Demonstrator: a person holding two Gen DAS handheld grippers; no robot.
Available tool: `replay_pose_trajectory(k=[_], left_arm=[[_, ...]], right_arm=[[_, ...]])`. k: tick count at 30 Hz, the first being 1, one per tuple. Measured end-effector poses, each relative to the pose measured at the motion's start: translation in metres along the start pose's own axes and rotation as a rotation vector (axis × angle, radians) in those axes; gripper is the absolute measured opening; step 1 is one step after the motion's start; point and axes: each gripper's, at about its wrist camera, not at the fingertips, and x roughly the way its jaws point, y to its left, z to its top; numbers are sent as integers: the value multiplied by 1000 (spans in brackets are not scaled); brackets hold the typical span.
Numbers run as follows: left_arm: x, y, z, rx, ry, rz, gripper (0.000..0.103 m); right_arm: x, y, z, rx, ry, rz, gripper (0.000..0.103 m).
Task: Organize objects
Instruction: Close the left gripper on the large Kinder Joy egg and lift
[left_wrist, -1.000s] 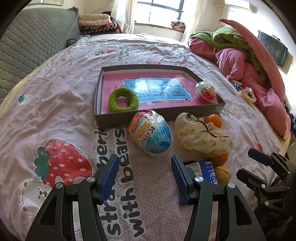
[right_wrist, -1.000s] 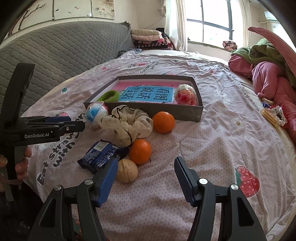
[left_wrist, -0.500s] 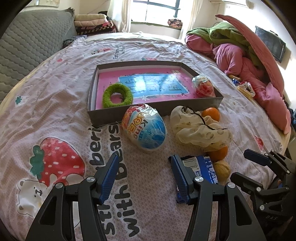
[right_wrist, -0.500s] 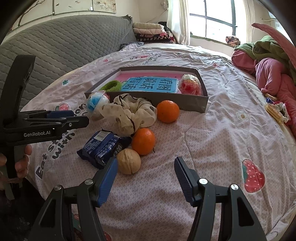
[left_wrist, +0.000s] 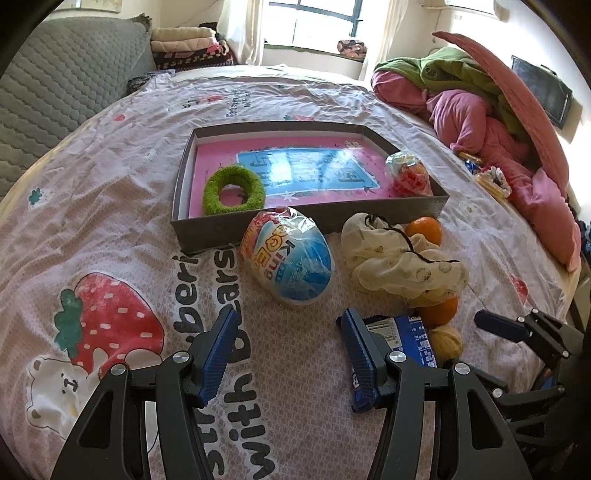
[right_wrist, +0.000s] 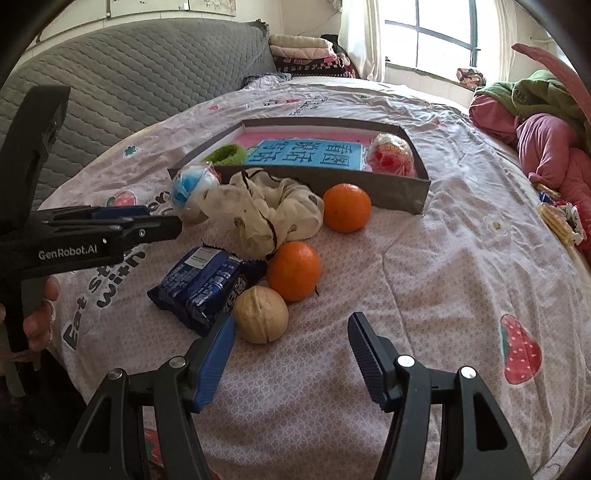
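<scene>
1. The left gripper (left_wrist: 286, 343), fingers apart and empty, pointed at the wrapped egg (left_wrist: 288, 254) lying just ahead on the bed, outside the tray (left_wrist: 310, 218).
2. The right gripper (right_wrist: 290, 347), fingers also apart, hovered nearest the walnut (right_wrist: 260, 314).

We are in a home bedroom: a bed (left_wrist: 122, 206) with strawberry-print sheet, grey quilted headboard (right_wrist: 147, 92), folded blankets (left_wrist: 184, 38) and a window (left_wrist: 325, 18)

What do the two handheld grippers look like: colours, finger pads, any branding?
Both are matte black with skeletal, cut-out linkage arms and round silver pivot screws. The left gripper and right gripper each carry two blue, finely ribbed finger pads. Seen side-on from the right wrist view, the left gripper's body bears white "GenRobot.AI" lettering. A bare hand grips its handle. No cables or sleeves are visible.
</scene>
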Motion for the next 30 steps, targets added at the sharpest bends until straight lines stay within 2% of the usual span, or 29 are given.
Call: replay_pose_trajectory(k=[20, 25, 30], left_arm=[[24, -5, 18, -20, -29, 61, 60], [31, -6, 22, -15, -34, 90, 60], [37, -3, 27, -29, -32, 116, 60]], right_arm=[[17, 5, 1, 5, 5, 13, 56], [18, 5, 2, 13, -1, 37, 46], [18, 7, 1, 15, -3, 55, 41]])
